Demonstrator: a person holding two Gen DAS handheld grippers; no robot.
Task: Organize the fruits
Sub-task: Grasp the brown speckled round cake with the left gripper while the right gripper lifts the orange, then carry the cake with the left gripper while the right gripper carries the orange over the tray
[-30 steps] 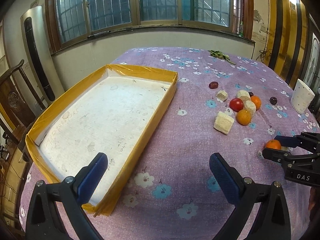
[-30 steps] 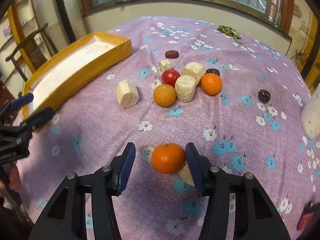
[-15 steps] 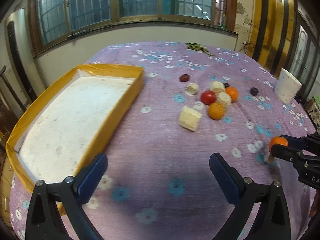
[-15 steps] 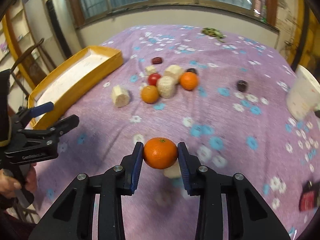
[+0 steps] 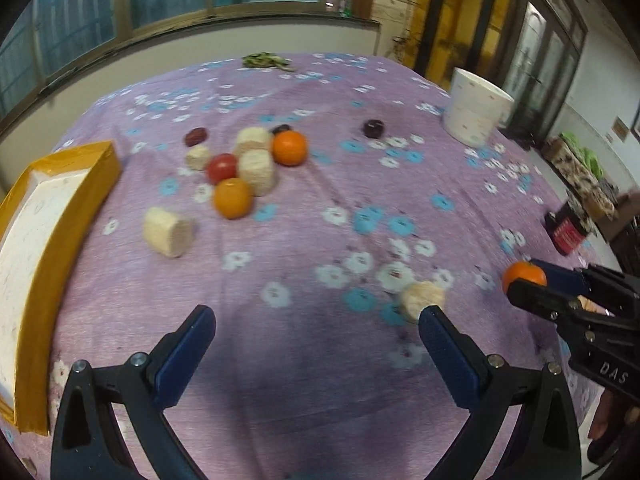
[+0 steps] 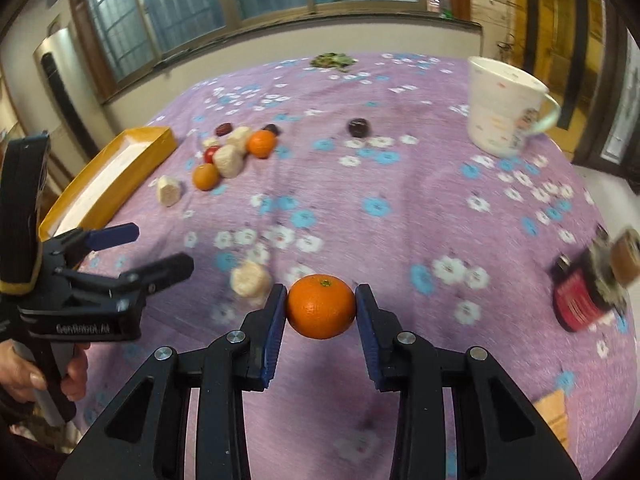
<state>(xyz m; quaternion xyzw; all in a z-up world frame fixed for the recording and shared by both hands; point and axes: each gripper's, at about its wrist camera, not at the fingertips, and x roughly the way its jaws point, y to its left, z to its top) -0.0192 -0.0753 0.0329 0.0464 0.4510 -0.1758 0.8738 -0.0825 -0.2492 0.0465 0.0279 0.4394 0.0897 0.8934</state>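
My right gripper (image 6: 321, 311) is shut on an orange mandarin (image 6: 321, 306) and holds it above the purple flowered cloth; it shows at the right of the left wrist view (image 5: 524, 275). My left gripper (image 5: 316, 334) is open and empty, low over the cloth; it also shows at the left of the right wrist view (image 6: 154, 252). A pale corn piece (image 5: 422, 299) lies by its right finger. A pile of fruit lies further off: two oranges (image 5: 233, 197) (image 5: 289, 147), a red tomato (image 5: 221, 167), corn pieces (image 5: 256, 166) and a red date (image 5: 196, 136). A yellow-rimmed tray (image 5: 76, 200) is at the left.
A white mug (image 6: 504, 110) stands at the far right of the table. A dark plum (image 6: 358, 127) lies alone beyond the pile. A red and black packet (image 6: 586, 292) sits near the right edge. Green leaves (image 5: 266, 60) lie at the far edge.
Both views have swung right, so the tray has slid to the left edge. My right gripper has lifted the mandarin off the cloth, away from the corn piece.
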